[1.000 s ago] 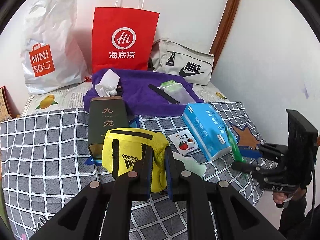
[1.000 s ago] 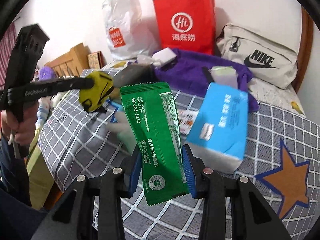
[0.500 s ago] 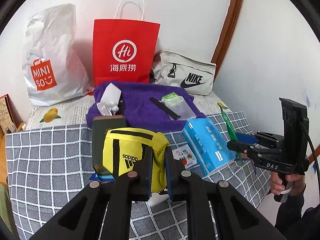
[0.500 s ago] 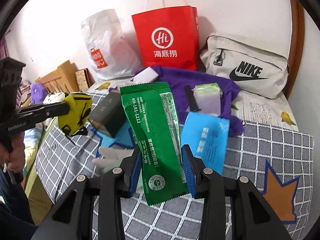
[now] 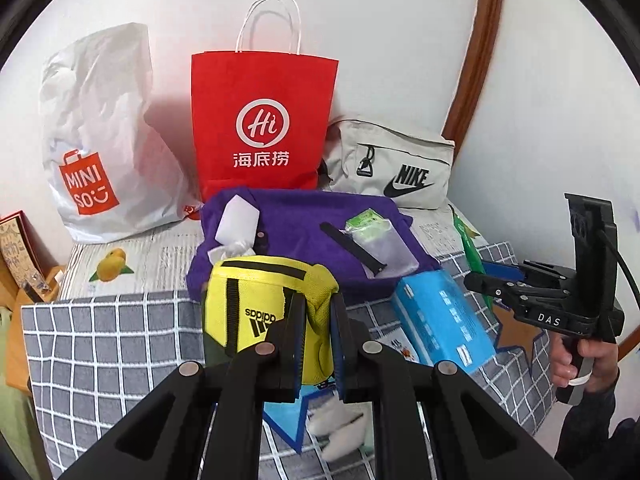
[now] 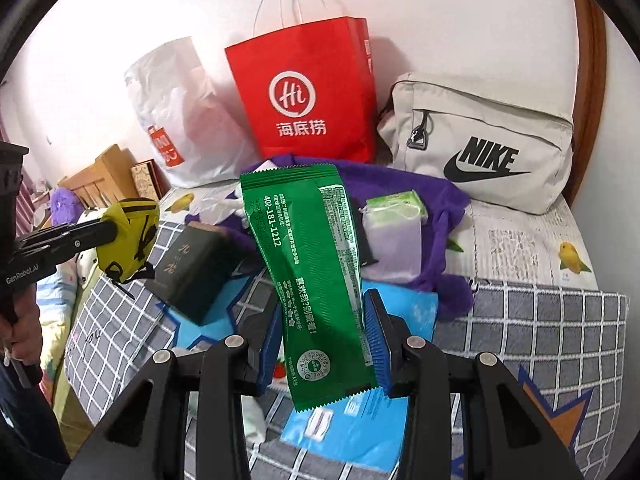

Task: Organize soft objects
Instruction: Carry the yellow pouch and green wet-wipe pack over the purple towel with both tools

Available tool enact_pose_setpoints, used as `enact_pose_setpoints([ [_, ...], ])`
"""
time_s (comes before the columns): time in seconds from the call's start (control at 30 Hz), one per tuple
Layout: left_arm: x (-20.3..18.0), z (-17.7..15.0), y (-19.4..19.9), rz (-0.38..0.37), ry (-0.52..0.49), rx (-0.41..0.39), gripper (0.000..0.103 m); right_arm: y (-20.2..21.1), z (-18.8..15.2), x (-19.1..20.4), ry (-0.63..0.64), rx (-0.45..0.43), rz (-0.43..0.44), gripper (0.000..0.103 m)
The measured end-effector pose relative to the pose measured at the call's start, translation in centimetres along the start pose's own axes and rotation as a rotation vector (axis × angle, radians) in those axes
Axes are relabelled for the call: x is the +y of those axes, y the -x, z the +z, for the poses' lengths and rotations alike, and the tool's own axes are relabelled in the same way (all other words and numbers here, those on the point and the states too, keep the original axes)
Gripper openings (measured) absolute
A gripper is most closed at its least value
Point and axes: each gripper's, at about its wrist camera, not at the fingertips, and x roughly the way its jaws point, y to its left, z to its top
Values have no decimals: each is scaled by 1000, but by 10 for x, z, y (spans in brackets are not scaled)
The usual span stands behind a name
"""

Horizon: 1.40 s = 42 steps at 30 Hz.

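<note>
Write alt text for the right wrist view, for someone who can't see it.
The right tool grips a green foil packet held up over a checked bedspread. Behind stand a red Haidilao paper bag, a white Miniso bag and a beige Nike bag; at left, the left tool holds a yellow pouch.

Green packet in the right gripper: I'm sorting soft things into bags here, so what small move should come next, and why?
Probably carry the green packet a little further toward the red paper bag. The right gripper is shut on the packet, which hangs clear of the bed, and the bag stands upright straight ahead. The left gripper is busy holding the yellow pouch.
</note>
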Motion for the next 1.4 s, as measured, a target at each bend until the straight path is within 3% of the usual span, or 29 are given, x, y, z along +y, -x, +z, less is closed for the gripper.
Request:
enact_pose_setpoints([
  [0.67,36,46,-59,11,19,28,12,-75,61,-21,11,50,-37,39],
  [0.8,41,53,-71,10,22,37,12,-91,73,-28,24,60,-95,39],
  [1.4,30,82,-145,-24,-19,130,12,-162,65,-66,-17,207,-116,39],
])
